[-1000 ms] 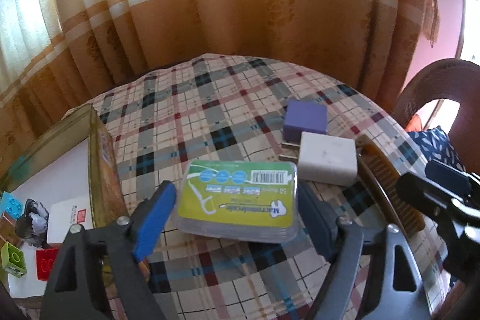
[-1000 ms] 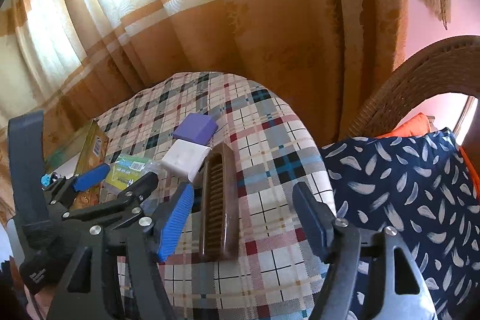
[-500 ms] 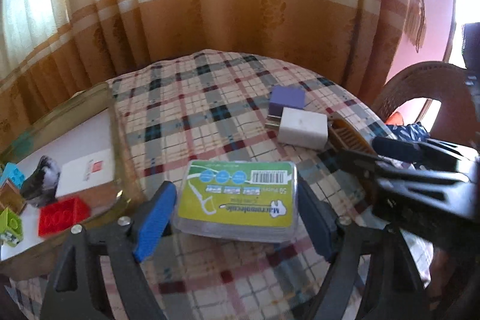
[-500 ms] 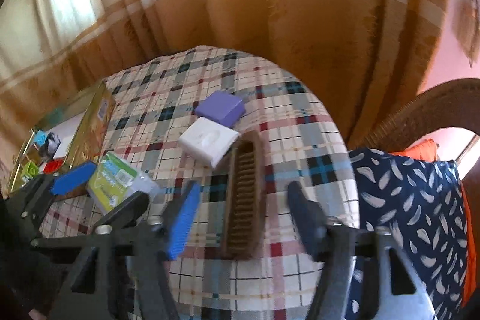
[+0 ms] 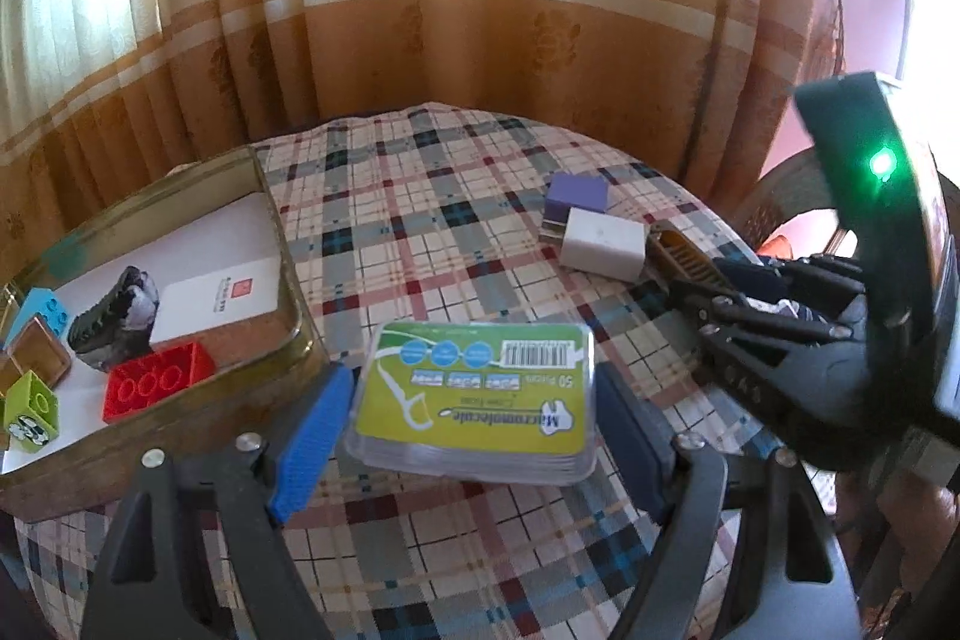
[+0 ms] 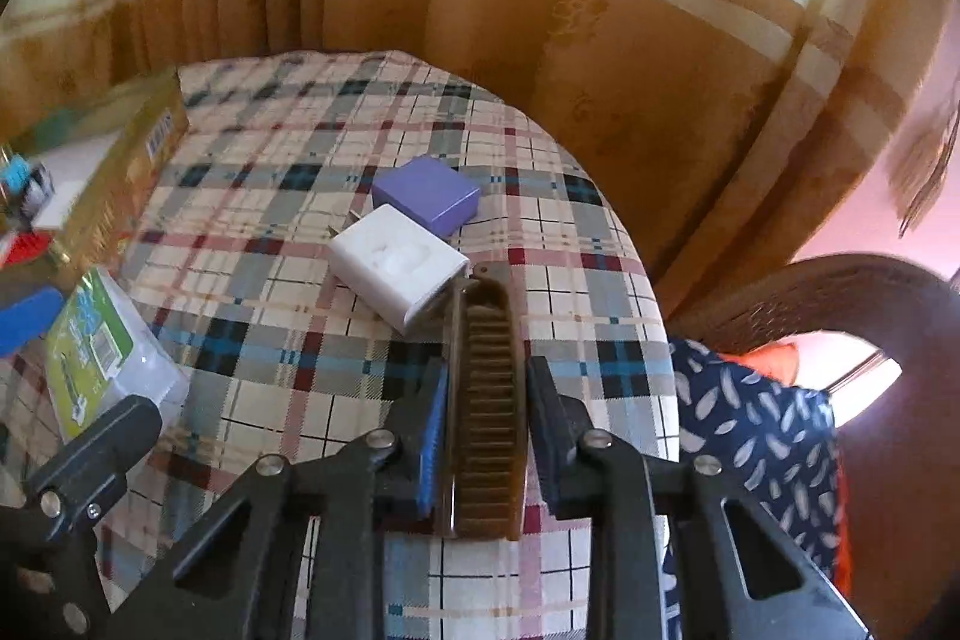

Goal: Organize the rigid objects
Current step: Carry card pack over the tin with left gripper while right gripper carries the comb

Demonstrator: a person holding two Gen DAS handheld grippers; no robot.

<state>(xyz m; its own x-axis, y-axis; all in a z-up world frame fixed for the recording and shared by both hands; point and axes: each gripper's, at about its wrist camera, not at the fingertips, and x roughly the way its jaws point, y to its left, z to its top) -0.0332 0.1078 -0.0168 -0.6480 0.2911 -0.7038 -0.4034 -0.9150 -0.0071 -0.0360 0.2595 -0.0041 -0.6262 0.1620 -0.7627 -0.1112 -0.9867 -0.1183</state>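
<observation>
A clear plastic floss-pick box (image 5: pixel 480 382) with a green label is held just above the plaid tablecloth. My left gripper (image 5: pixel 471 418) is shut on it, one pad against each short side. The same box (image 6: pixel 102 346) shows at the left of the right wrist view. A brown comb (image 6: pixel 489 340) lies lengthwise near the table's right edge, teeth up. My right gripper (image 6: pixel 487 400) is closing on the comb, and its pads press both long sides. The comb's far tip touches a white charger (image 6: pixel 399 265), and a purple box (image 6: pixel 429 193) sits just behind the charger.
An open gold tin (image 5: pixel 288 250) stands at the table's left. It holds a red brick (image 5: pixel 156 382), a green brick (image 5: pixel 30 403), a blue brick (image 5: pixel 39 307), a white card (image 5: pixel 222 301) and a dark figure (image 5: pixel 114 316). A wicker chair with a blue cushion (image 6: pixel 756 436) sits beyond the right edge.
The right gripper's jaws went from wide open to shut on the comb, and the wrist rolled. The left gripper carried the floss box toward the tin, which now shows more fully.
</observation>
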